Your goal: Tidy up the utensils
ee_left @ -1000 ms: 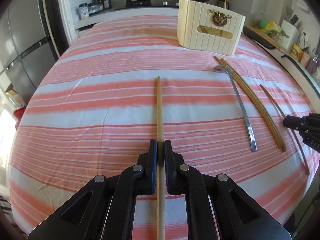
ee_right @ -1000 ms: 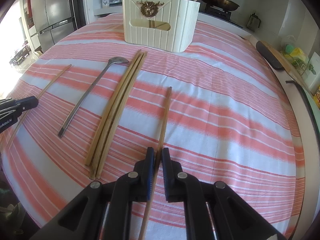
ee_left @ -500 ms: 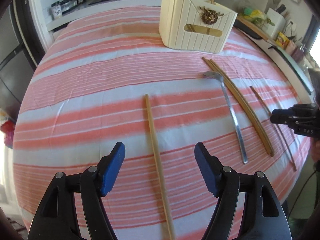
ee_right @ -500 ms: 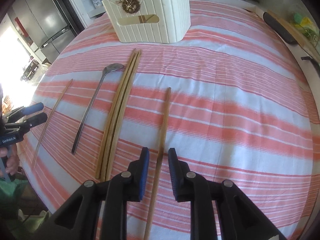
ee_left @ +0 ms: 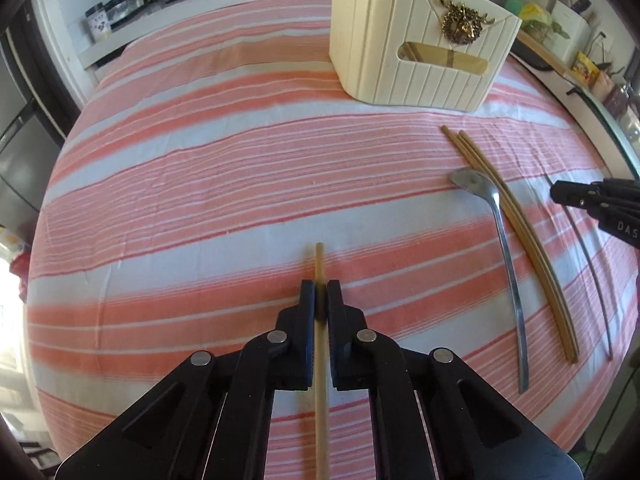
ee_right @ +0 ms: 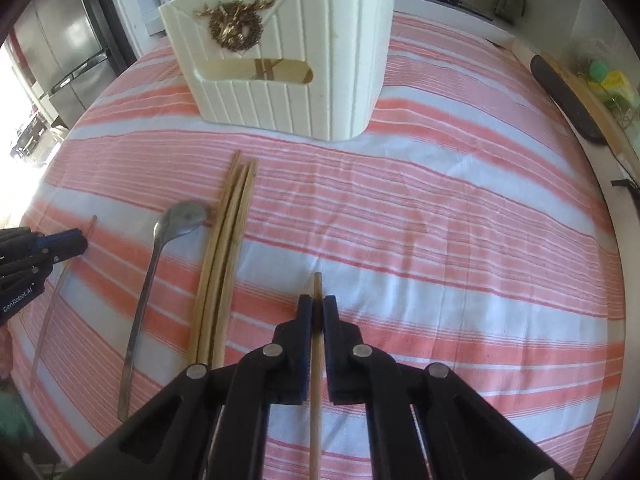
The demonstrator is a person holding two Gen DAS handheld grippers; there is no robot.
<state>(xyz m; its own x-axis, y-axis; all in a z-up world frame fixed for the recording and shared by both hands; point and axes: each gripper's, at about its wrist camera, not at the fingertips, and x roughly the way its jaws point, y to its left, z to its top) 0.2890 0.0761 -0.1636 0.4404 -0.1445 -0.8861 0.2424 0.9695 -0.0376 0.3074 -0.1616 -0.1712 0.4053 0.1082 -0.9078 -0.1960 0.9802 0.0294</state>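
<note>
My left gripper (ee_left: pixel 320 294) is shut on a wooden chopstick (ee_left: pixel 319 258) whose tip sticks out just past the jaws. My right gripper (ee_right: pixel 317 308) is shut on another wooden chopstick (ee_right: pixel 317 282) in the same way. A cream utensil holder (ee_left: pixel 416 44) with a gold wreath badge stands at the far side of the table, also in the right wrist view (ee_right: pixel 288 56). A metal spoon (ee_right: pixel 152 276) and a bundle of three wooden chopsticks (ee_right: pixel 224 256) lie between the grippers, also in the left wrist view (ee_left: pixel 520 240).
The table is covered by a red and white striped cloth (ee_left: pixel 200 168). One thin chopstick (ee_right: pixel 60 288) lies near the left gripper (ee_right: pixel 44 252). A counter with jars and a stove runs behind the table. A fridge (ee_right: pixel 60 52) stands to the left.
Both grippers let go of their chopsticks, slid forward along them, and shut on them again nearer the far tips. Both have moved closer to the utensil holder.
</note>
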